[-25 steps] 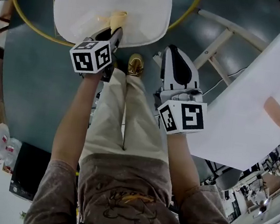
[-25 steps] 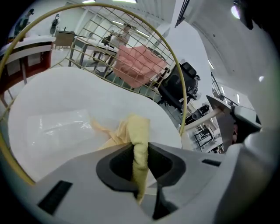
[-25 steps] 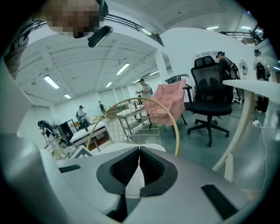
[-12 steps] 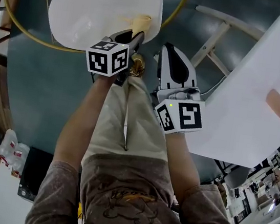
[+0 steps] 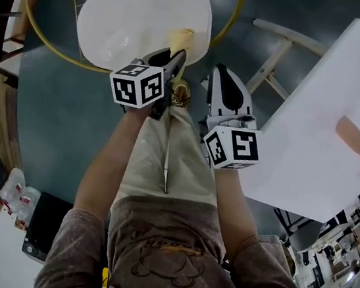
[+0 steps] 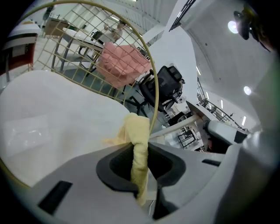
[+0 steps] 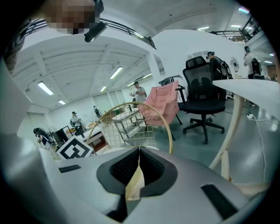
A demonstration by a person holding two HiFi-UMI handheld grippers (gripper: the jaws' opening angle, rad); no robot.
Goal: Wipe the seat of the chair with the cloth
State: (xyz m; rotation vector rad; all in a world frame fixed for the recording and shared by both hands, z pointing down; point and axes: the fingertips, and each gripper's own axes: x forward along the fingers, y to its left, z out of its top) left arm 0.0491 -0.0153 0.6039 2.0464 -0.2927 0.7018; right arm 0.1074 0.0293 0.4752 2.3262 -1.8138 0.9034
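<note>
The chair has a white seat (image 5: 131,20) inside a gold wire frame (image 5: 35,40). My left gripper (image 5: 177,54) reaches over the seat's near right edge, shut on a yellow cloth (image 5: 182,38) that lies on the seat. In the left gripper view the cloth (image 6: 138,140) stands pinched between the jaws, with the seat (image 6: 52,118) and wire back (image 6: 109,39) beyond. My right gripper (image 5: 220,69) hangs off the seat to the right, over the floor, jaws shut with nothing in them; its own view looks past the right gripper (image 7: 139,151) to the wire back (image 7: 131,122).
A white table (image 5: 315,126) with pale wooden legs (image 5: 279,54) stands to the right. The person's legs and a gold shoe (image 5: 182,94) are just below the seat. A black office chair (image 7: 203,96) and a pink cloth (image 7: 162,105) are farther off.
My left gripper has slid the cloth rightward across the seat's near part, from about the middle to the right edge. The right gripper has kept its place.
</note>
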